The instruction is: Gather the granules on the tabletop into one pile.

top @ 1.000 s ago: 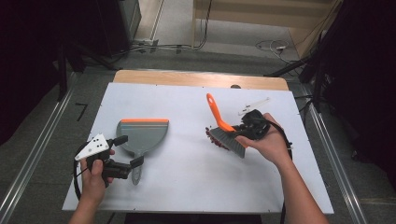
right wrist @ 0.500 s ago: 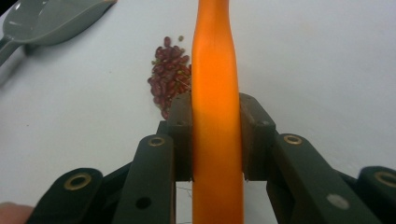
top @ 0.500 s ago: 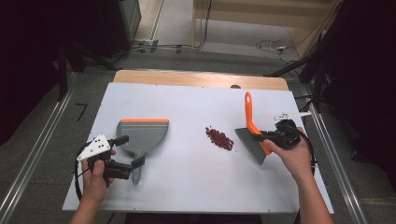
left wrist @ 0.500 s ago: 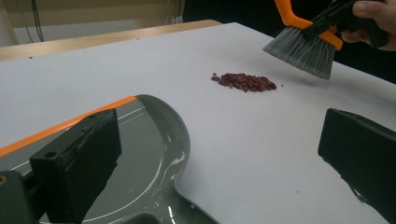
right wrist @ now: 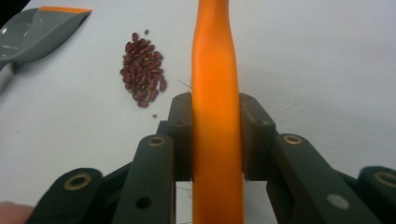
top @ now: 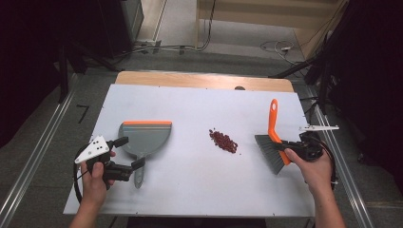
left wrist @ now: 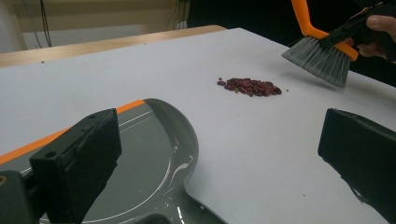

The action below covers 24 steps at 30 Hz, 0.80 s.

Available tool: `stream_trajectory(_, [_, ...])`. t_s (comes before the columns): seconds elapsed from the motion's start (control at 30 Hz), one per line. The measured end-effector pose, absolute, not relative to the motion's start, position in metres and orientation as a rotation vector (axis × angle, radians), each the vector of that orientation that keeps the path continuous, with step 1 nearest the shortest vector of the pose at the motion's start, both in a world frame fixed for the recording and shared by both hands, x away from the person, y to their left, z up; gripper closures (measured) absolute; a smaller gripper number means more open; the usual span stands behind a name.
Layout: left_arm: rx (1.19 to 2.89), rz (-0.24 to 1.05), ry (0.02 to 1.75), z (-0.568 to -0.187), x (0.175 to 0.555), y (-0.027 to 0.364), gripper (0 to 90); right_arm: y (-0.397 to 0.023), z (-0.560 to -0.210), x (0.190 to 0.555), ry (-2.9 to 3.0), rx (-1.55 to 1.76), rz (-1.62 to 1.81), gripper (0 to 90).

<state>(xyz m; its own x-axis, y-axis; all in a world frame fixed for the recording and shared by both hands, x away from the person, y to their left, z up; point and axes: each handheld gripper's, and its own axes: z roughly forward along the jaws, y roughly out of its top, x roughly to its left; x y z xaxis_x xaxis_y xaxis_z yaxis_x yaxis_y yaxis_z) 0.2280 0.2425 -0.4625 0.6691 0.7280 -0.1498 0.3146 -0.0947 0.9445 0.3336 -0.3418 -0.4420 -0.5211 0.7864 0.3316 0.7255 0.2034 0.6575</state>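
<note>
Brush (top: 272, 142) is swinging right, clear of beans (top: 223, 141) | right gripper (top: 291, 148) is clamping its handle | left gripper (top: 127, 153) is gaping beside dustpan (top: 145, 137) | sweep is restarting.

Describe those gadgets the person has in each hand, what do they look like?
Both are black, handheld tools. The left gripper carries a pale grey three-cornered plate with small dark dots and trails a black cable looping below the hand. The right gripper shows blocky black fingers on linked bars with brass-coloured pivots. Forearms are bare, no sleeves.
</note>
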Motion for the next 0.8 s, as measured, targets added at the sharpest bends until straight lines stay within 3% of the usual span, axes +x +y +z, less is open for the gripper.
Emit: stream_trajectory(0.8, [1.647,0.467,0.888,-0.465,0.227,0.253,0.0,-0.352,-0.452,0.34,2.286,1.614,1.283,68.8])
